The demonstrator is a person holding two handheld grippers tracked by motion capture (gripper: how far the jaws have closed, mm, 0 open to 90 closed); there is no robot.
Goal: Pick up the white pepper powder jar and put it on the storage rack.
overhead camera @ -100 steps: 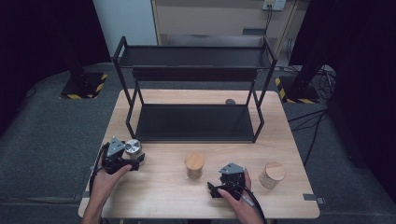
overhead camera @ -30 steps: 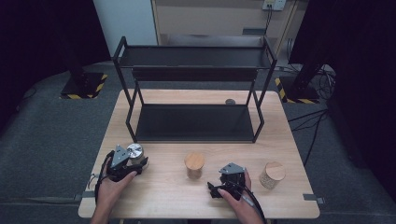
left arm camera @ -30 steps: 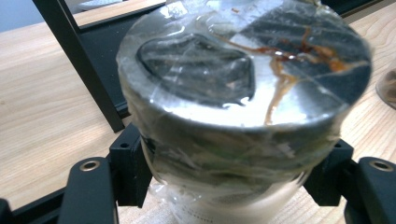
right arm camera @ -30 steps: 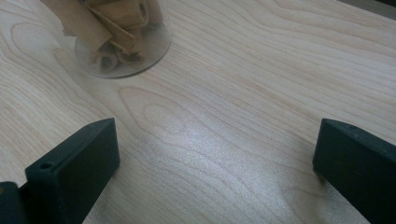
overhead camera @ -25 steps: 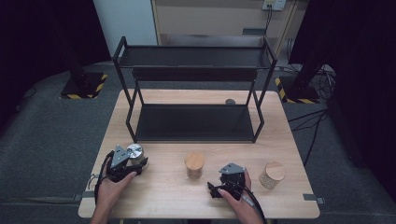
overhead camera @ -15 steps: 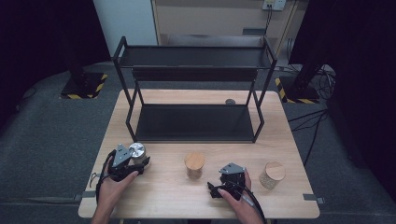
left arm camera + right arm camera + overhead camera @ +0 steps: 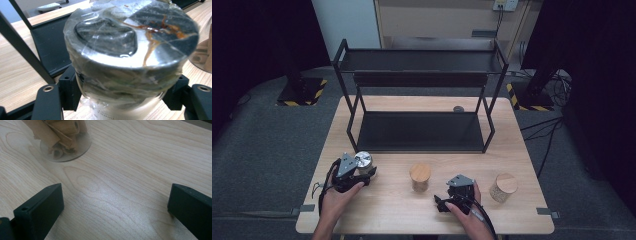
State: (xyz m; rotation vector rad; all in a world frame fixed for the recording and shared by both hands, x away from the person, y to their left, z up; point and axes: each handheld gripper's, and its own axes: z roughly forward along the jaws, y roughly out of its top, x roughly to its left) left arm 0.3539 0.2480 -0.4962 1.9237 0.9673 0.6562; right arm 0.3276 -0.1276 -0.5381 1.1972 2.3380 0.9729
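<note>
My left gripper (image 7: 360, 170) is shut on a silver-lidded jar wrapped in clear film (image 7: 363, 161) at the front left of the wooden table (image 7: 377, 210). In the left gripper view the jar (image 7: 130, 52) sits close up, with a black jaw pressed on each side. My right gripper (image 7: 447, 204) rests low at the front right with its jaws wide apart over bare wood (image 7: 115, 195). A glass jar with a wooden lid (image 7: 420, 176) stands between the two grippers; its base with brown rolls inside (image 7: 63, 140) appears ahead of the right gripper.
A black two-tier metal rack (image 7: 419, 90) stands across the back half of the table. A second wooden-lidded jar (image 7: 503, 186) stands at the front right. A small dark round object (image 7: 458, 108) lies behind the rack. Dark floor surrounds the table.
The left gripper with the jar has shifted right and slightly toward the front edge since the oldest frame, then crept a little further right. The right gripper has stayed still.
</note>
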